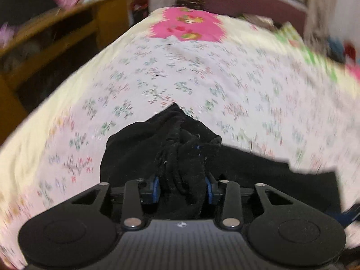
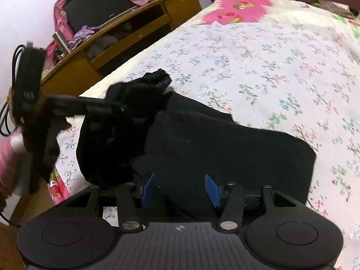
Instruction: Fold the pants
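Black pants (image 2: 213, 148) lie on a floral bedsheet (image 2: 270, 56). My left gripper (image 1: 183, 189) is shut on a bunched part of the pants (image 1: 186, 157) and holds it lifted above the bed. In the right wrist view the left gripper (image 2: 126, 109) shows at the left with the bunched cloth around its tips. My right gripper (image 2: 181, 191) is open, its blue pads (image 2: 212, 190) apart just above the flat part of the pants. Nothing is between them.
The bedsheet (image 1: 180, 72) has a pink patch (image 2: 236, 11) at the far end. A yellow wooden shelf unit (image 2: 126, 33) with clutter stands left of the bed, with a dark screen (image 2: 96, 6) and a steel flask (image 2: 61, 41) on top.
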